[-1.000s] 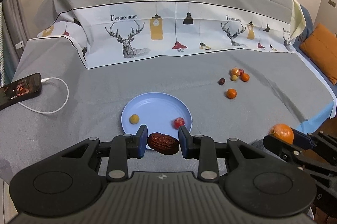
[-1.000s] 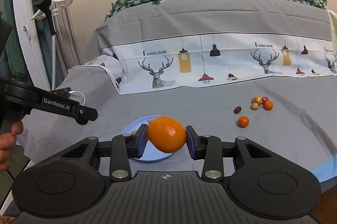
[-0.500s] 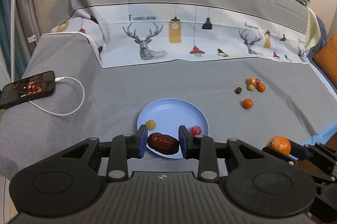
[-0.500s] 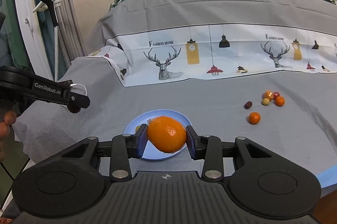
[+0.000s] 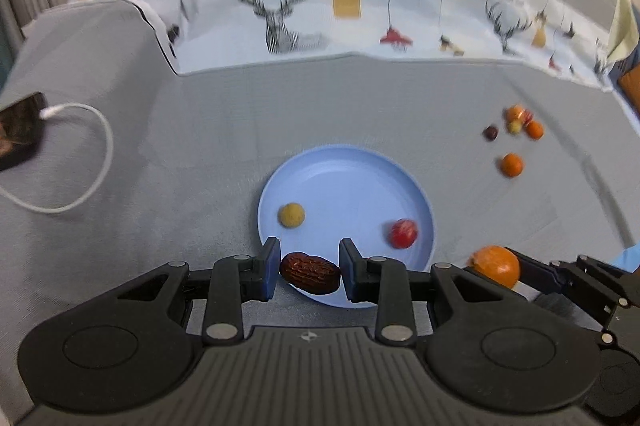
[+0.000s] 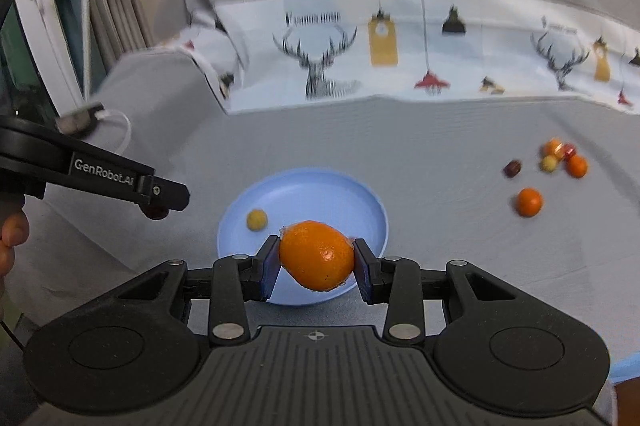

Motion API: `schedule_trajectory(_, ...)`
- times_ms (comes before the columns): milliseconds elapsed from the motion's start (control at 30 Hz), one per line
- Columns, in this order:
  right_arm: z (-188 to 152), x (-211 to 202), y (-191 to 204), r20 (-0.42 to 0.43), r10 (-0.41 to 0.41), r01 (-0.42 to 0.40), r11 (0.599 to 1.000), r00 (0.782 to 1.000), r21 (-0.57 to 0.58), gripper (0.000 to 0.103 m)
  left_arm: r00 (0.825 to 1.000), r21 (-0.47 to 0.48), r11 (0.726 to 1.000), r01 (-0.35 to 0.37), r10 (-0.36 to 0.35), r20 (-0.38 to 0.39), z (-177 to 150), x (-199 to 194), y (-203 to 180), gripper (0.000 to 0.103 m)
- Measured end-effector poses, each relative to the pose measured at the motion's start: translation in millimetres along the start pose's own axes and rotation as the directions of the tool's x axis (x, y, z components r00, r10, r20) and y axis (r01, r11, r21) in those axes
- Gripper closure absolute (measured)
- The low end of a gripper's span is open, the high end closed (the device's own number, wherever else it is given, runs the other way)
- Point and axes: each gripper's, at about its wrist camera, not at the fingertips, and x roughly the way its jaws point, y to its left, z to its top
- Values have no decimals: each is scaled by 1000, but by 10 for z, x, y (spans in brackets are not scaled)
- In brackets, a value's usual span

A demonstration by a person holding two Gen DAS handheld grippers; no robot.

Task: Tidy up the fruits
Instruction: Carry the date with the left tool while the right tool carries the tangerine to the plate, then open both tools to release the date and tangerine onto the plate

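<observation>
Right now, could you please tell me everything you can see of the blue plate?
The blue plate is round and pale blue, smooth like plastic, with a shallow raised rim. It lies flat on the grey bedcover. Inside it rest a small yellow fruit near its left side and a small red fruit near its right. The left claw, shut on a dark red date, hangs at its near edge; the right claw, shut on an orange, hides part of its front.
</observation>
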Motion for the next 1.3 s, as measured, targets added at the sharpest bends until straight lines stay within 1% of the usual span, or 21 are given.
schedule_trajectory(33, 10, 84, 4, -7, -4, 4, 1000, 1000, -7, 63, 1000, 10, 1000, -2, 2, -13, 24, 94, -7, 68)
schedule_trajectory(133, 45, 304, 14, -26, -20, 19, 1000, 999, -24, 63, 1000, 37, 999, -7, 8, -22, 102, 342, -21, 68)
schedule_trajectory(233, 62, 502, -4, -41, -35, 33, 998, 999, -46, 63, 999, 45, 999, -3, 5, -44, 166, 580, -38, 68)
schedule_trajectory(433, 0, 878, -41, -84, -41, 37, 998, 996, -50, 63, 995, 78, 997, -18, 26, -94, 234, 1003, -35, 68)
schedule_trajectory(500, -17, 986, -36, -99, -39, 33, 998, 994, -61, 63, 993, 77, 997, -25, 34, -114, 242, 1114, -13, 68)
schedule_trajectory(633, -11, 1125, -41, -105, -37, 29, 997, 994, -73, 63, 991, 80, 996, -37, 47, -128, 256, 1267, 6, 68)
schedule_trajectory(700, -3, 1196, -43, -111, -42, 34, 996, 993, -77, 63, 990, 87, 996, -32, 44, -135, 267, 1323, 7, 67)
schedule_trajectory(733, 5, 1235, -47, -120, -41, 32, 996, 992, -79, 63, 991, 90, 996, -22, 34, -133, 275, 1340, 7, 65)
schedule_trajectory(767, 18, 1274, -44, -126, -39, 28, 996, 991, -87, 61, 991, 95, 995, -9, 22, -131, 289, 1352, -1, 52)
schedule_trajectory(800, 39, 1289, -38, -117, -43, 32, 995, 992, -95, 61, 991, 96, 995, -3, 15, -133, 304, 1357, -2, 25)
schedule_trajectory(833, 77, 1301, -39, -115, -42, 31, 994, 992, -101, 53, 992, 89, 996, -6, 18, -128, 318, 1339, -7, 14)
schedule_trajectory(867, 124, 1304, -40, -122, -36, 23, 995, 992, -102, 32, 994, 78, 997, -11, 19, -107, 327, 1292, 3, 7)
schedule_trajectory(900, 168, 1274, -51, -117, -30, 19, 995, 993, -97, 24, 996, 71, 997, -13, 19, -84, 334, 1221, 14, 7)
schedule_trajectory(933, 206, 1210, -59, -102, -27, 18, 995, 994, -94, 19, 997, 74, 997, -8, 14, -75, 344, 1147, 18, 7)
schedule_trajectory(1000, 252, 1076, -80, -110, -18, 8, 996, 994, -93, 17, 997, 72, 997, -15, 20, -74, 344, 997, 39, 7)
schedule_trajectory(1067, 236, 860, -123, -113, -8, 1, 998, 994, -63, 9, 997, 46, 999, -25, 28, -70, 288, 796, 79, 6)
schedule_trajectory(1100, 205, 728, -148, -117, 0, -5, 999, 993, -44, 8, 997, 39, 999, -23, 25, -72, 253, 703, 88, 0)
schedule_trajectory(1200, 61, 335, -170, -134, 24, -23, 1000, 991, 11, 4, 996, 13, 999, -51, 51, -74, 78, 383, 100, 0)
schedule_trajectory(1300, -107, -39, -140, -127, 29, -21, 998, 991, 63, 2, 995, 7, 999, -44, 44, -95, -92, 126, 54, 0)
